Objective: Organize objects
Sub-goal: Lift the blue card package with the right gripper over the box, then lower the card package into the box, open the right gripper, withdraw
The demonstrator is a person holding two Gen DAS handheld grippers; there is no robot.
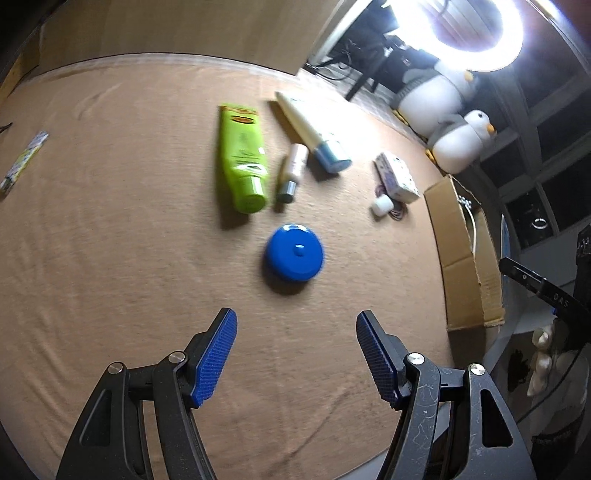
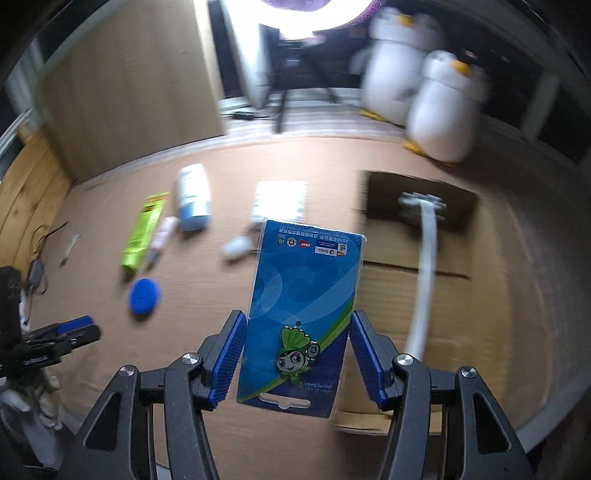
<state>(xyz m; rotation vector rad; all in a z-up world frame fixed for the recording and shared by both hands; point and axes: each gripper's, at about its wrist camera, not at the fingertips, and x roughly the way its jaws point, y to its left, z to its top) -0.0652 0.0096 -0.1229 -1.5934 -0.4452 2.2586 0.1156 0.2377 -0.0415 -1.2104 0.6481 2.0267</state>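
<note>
Brown cloth is covering the worktop, and a ring light is glaring behind it beside 2 plush penguins. Going left to right in the left wrist view, a thin printed strip is lying near the far left edge, well apart from the rest. A green tube is lying next, with a small slim bottle just beside it and a cream tube with a blue cap angling away beyond that. A blue round lid-like disc is sitting nearer the camera, in front of these. Further right, a small patterned pack and a little white cap are lying close together, and an open cardboard box is sitting at the worktop's right side.

The left tool is hovering above the cloth with its blue pads apart and nothing between them.

In the right wrist view, the right tool is clamping a blue carded package with a green cartoon figure, holding it up off the worktop, beside the cardboard box, where a white strap is lying.
</note>
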